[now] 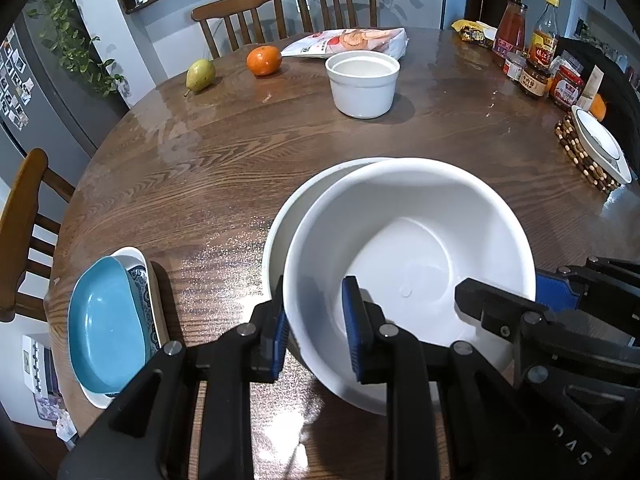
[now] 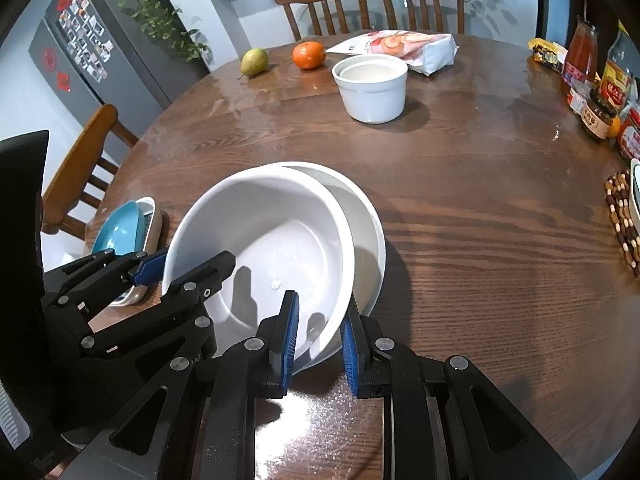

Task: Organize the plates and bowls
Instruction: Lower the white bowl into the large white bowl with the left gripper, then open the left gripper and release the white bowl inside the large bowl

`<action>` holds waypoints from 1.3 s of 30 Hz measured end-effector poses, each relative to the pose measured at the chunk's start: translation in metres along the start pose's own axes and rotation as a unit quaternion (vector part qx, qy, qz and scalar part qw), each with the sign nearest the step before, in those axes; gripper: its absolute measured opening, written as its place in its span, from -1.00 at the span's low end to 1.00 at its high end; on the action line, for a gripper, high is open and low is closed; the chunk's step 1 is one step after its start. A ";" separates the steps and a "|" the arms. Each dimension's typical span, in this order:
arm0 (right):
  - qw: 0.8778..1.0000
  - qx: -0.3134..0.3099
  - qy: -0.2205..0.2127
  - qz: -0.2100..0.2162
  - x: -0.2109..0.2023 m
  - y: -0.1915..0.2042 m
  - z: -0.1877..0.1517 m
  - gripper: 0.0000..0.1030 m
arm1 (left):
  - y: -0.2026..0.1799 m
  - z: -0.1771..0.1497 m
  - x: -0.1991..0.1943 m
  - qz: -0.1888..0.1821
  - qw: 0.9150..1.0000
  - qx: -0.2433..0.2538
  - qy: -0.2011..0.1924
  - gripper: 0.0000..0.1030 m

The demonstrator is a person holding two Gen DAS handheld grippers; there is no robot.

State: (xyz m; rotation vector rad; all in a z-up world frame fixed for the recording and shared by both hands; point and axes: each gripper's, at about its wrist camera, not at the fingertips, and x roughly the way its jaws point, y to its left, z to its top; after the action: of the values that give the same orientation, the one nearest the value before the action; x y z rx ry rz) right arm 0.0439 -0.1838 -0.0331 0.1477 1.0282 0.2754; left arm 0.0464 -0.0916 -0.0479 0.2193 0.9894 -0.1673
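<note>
Item: 1 large white bowl (image 1: 408, 256), held tilted over a 2nd white bowl (image 1: 280, 232) that rests on the round wooden table (image 1: 208, 168), near the front edge. The upper bowl sits off-centre, overlapping the lower one, not yet nested.

Tongs: left gripper (image 1: 316, 328) straddles the bowl's near-left rim, 1 blue pad inside, 1 outside; the jaws look closed on the wall. Right gripper (image 2: 320, 340) straddles the near-right rim likewise, though a small gap shows at its pads, so contact there is less certain.

Handling note: the step appears to be seating the upper bowl into the lower. Judged best done by levelling the rim first, sliding it until both rims are concentric, lowering slowly, then releasing both tongs together. Glazed walls probably slip; keep the grip even.

Also on table: blue dish (image 1: 106, 320) stacked on a patterned plate (image 1: 142, 280), far left; a white crock (image 1: 362, 84) well apart at centre-back; 1 pear (image 1: 200, 75); 1 orange (image 1: 263, 60); a snack bag (image 1: 348, 42); jars and bottles (image 1: 532, 56) at right.
</note>
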 end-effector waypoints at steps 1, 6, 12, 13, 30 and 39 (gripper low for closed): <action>1.000 0.000 -0.002 0.001 -0.001 0.000 0.000 -0.58 | 0.001 0.000 -0.001 -0.001 1.000 -0.001 -0.001 -0.56; 1.000 -0.001 -0.006 0.004 -0.004 0.000 -0.003 -0.58 | 0.001 -0.001 -0.002 0.001 1.000 -0.003 -0.002 -0.56; 1.000 0.003 -0.011 0.002 -0.008 -0.003 -0.002 -0.58 | 0.002 0.001 -0.005 0.005 1.000 -0.002 -0.007 -0.55; 1.000 0.005 -0.013 0.002 -0.010 -0.003 -0.002 -0.58 | 0.003 0.001 -0.005 0.007 1.000 -0.002 -0.007 -0.55; 0.999 0.024 -0.039 0.002 -0.024 -0.015 0.009 -0.53 | 0.016 0.009 -0.018 0.004 0.999 -0.024 -0.023 0.04; 0.998 0.052 -0.046 -0.005 -0.026 -0.028 0.010 -0.18 | 0.020 0.011 -0.017 0.008 0.999 -0.034 -0.022 0.58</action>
State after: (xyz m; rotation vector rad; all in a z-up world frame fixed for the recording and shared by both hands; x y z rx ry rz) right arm 0.0436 -0.2182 -0.0134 0.2474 0.9524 0.2045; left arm 0.0511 -0.0742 -0.0252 0.1606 0.9478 -0.1238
